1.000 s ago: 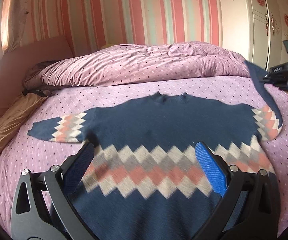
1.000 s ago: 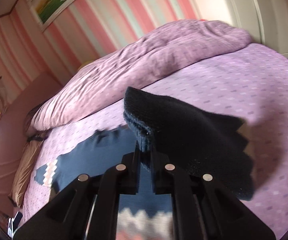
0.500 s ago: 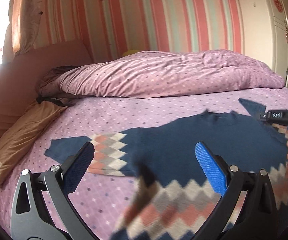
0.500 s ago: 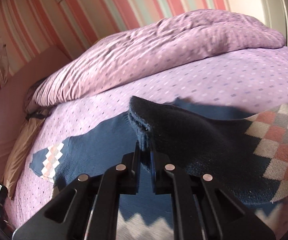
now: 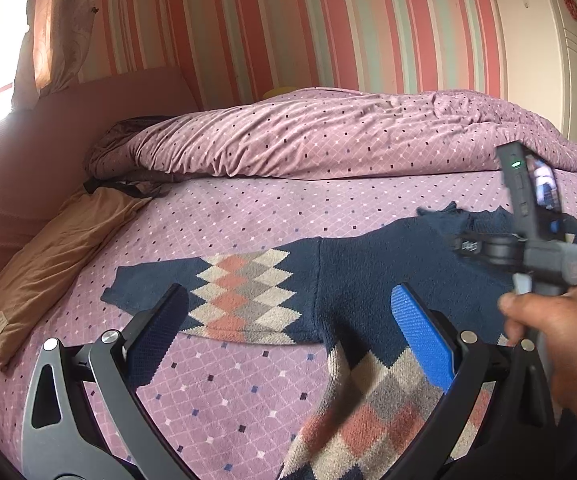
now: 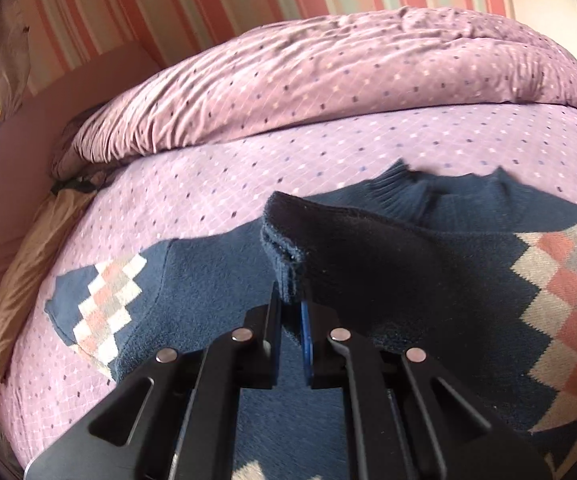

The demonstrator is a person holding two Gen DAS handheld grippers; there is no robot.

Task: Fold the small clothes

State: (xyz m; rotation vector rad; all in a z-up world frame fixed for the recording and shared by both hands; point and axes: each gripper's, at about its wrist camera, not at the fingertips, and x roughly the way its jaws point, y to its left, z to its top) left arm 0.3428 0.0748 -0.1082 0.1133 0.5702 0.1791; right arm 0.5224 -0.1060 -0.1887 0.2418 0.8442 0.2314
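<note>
Since a second ago the right gripper (image 6: 292,300) has carried the sweater's right sleeve (image 6: 368,248) from above the bed inward over the chest, and the left gripper (image 5: 288,320) has shifted toward the outstretched left sleeve (image 5: 216,292). The navy knitted sweater with pink, grey and cream diamonds (image 5: 368,276) lies flat on the purple dotted bed sheet (image 5: 248,220). Right jaws pinch the cuff; left jaws stand wide, empty.
</note>
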